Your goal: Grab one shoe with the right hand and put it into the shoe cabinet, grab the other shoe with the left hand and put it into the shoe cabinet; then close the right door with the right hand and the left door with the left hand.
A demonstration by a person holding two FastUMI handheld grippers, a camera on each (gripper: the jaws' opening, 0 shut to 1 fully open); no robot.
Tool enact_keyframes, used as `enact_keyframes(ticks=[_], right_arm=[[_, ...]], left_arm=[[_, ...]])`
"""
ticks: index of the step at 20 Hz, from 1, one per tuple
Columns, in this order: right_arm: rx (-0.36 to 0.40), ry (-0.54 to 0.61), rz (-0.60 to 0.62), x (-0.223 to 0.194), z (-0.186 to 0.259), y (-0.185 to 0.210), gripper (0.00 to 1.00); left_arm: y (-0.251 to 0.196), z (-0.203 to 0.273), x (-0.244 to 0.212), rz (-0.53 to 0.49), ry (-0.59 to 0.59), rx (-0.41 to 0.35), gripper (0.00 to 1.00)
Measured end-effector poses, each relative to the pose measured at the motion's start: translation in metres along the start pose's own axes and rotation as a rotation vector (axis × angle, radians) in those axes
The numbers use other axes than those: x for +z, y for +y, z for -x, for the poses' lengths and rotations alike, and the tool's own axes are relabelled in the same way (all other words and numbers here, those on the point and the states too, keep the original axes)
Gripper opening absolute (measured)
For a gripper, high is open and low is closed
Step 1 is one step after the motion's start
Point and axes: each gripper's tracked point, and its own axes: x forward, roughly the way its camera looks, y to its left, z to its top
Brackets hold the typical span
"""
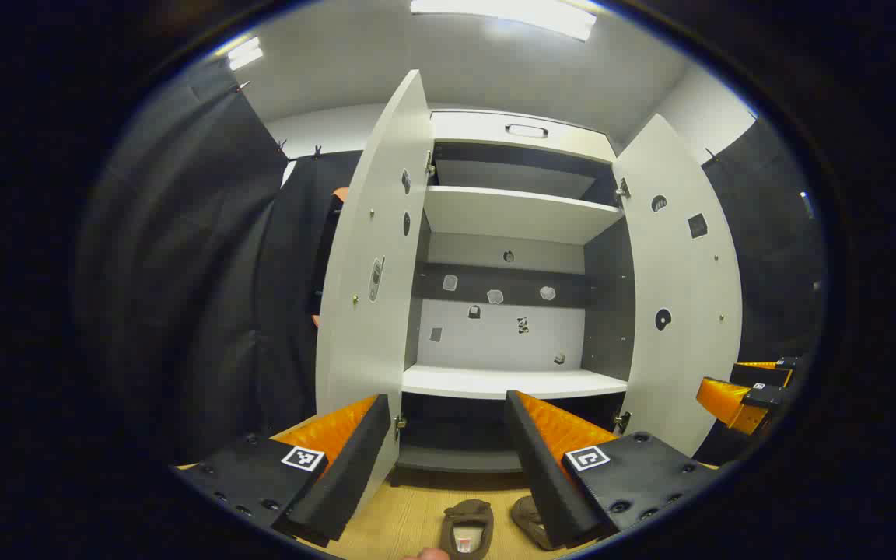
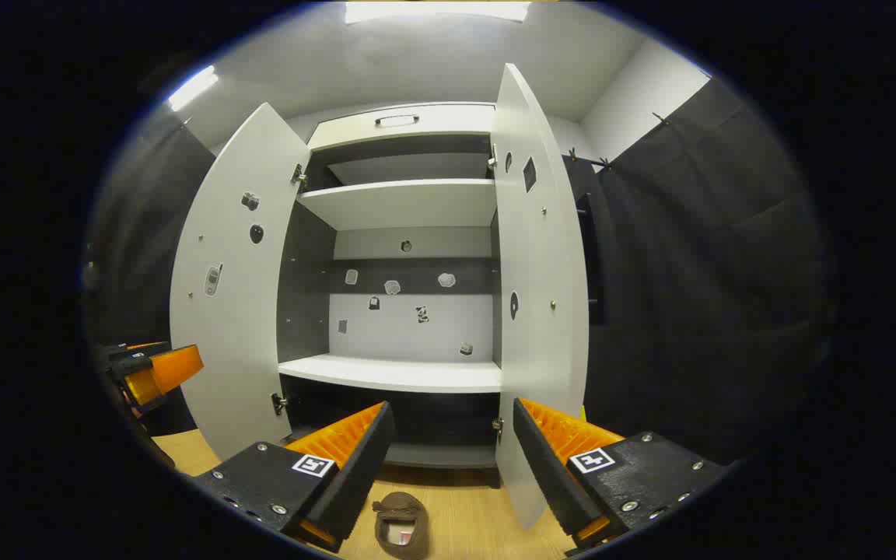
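Observation:
Two brown shoes lie side by side on the wood floor in front of the cabinet: one [image 1: 467, 530] with its opening facing up, the other [image 1: 527, 519] partly hidden behind my finger. One shoe [image 2: 401, 526] lies low in the right gripper view. The white shoe cabinet [image 1: 512, 381] stands with both doors swung out, the left door [image 1: 370, 264] and the right door [image 1: 677, 295]. My left gripper [image 1: 446, 398] is open above the shoes, holding nothing. My right gripper [image 2: 454, 404] is open too, with nothing between its fingers, and hangs beside the right door [image 2: 537, 280].
The cabinet has an upper shelf [image 1: 518, 214], a middle shelf [image 2: 397, 373] and a dark bottom compartment [image 1: 456, 459]. Small stickers dot its back wall. Black cloth hangs on both sides. The other gripper [image 1: 743, 397] is off to the right, and the left one [image 2: 154, 373] is beside the left door [image 2: 234, 295].

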Motion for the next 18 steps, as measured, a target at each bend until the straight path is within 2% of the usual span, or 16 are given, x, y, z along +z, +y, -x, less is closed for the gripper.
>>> enact_keyframes(ticks=[3, 4, 5, 6, 7, 9, 11, 18], right_arm=[[0.001, 0.004, -0.006, -0.002, -0.001, -0.002, 0.94], [-0.003, 0.009, -0.008, -0.003, -0.001, -0.003, 0.94], [-0.003, 0.012, -0.009, -0.004, -0.001, -0.004, 0.94], [-0.002, 0.012, -0.010, -0.004, -0.001, -0.004, 0.94], [-0.001, 0.012, -0.008, -0.004, -0.001, -0.003, 0.94], [0.000, 0.012, -0.002, -0.005, 0.001, -0.003, 0.94], [0.000, 0.009, 0.006, -0.004, 0.003, -0.003, 0.94], [0.014, 0.008, -0.008, -0.002, 0.005, 0.004, 0.94]], left_arm=[[-0.009, -0.002, -0.003, -0.006, 0.006, -0.017, 0.97], [-0.012, -0.002, -0.006, 0.000, 0.014, -0.023, 0.94], [-0.015, -0.001, -0.009, 0.004, 0.020, -0.027, 0.97], [-0.015, -0.001, -0.009, 0.006, 0.018, -0.025, 0.94], [-0.015, -0.001, -0.006, 0.009, 0.014, -0.024, 0.96], [-0.018, -0.001, -0.006, 0.014, 0.010, -0.030, 0.94], [-0.017, 0.001, -0.010, 0.006, 0.021, -0.027, 0.97], [-0.011, 0.006, -0.003, -0.007, 0.005, -0.013, 0.96]])
